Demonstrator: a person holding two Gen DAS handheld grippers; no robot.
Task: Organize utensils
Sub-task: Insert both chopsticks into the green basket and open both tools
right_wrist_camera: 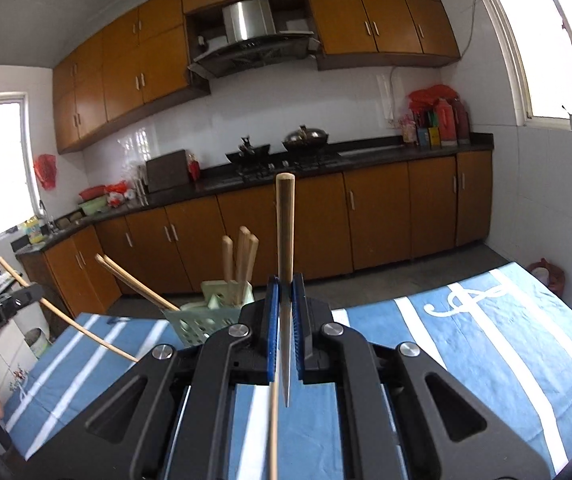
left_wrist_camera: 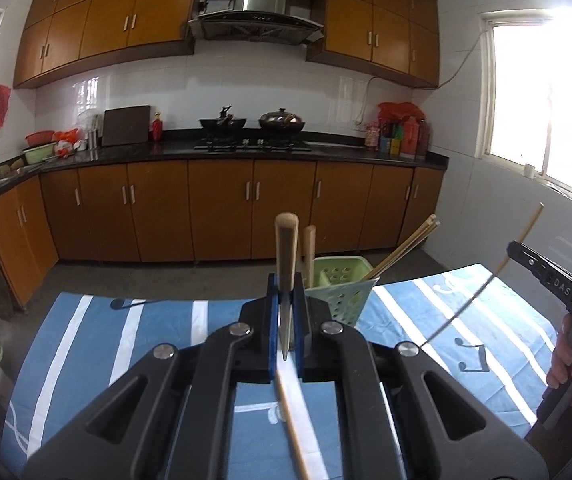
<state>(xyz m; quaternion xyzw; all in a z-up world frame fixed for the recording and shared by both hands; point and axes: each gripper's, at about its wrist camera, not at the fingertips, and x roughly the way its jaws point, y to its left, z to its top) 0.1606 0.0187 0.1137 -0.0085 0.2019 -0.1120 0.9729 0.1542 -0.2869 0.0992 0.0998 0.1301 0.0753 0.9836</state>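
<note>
A light green perforated utensil holder [left_wrist_camera: 340,290] stands on the blue striped cloth, with chopsticks [left_wrist_camera: 402,250] leaning out of it; in the right wrist view the holder [right_wrist_camera: 214,316] shows ahead and left, with several chopsticks upright. My left gripper [left_wrist_camera: 286,300] is shut on a chopstick [left_wrist_camera: 286,256], held upright just left of the holder. My right gripper [right_wrist_camera: 286,300] is shut on a chopstick [right_wrist_camera: 285,232], held upright above the cloth. Each gripper shows in the other's view, the right one [left_wrist_camera: 546,276] and the left one [right_wrist_camera: 2,308], with its thin stick.
The table under the blue and white striped cloth [right_wrist_camera: 486,340] ends ahead at bare floor. A dark spoon-like utensil [left_wrist_camera: 128,303] lies at the cloth's far left edge. Kitchen counter with stove and pots [left_wrist_camera: 254,128] is far behind.
</note>
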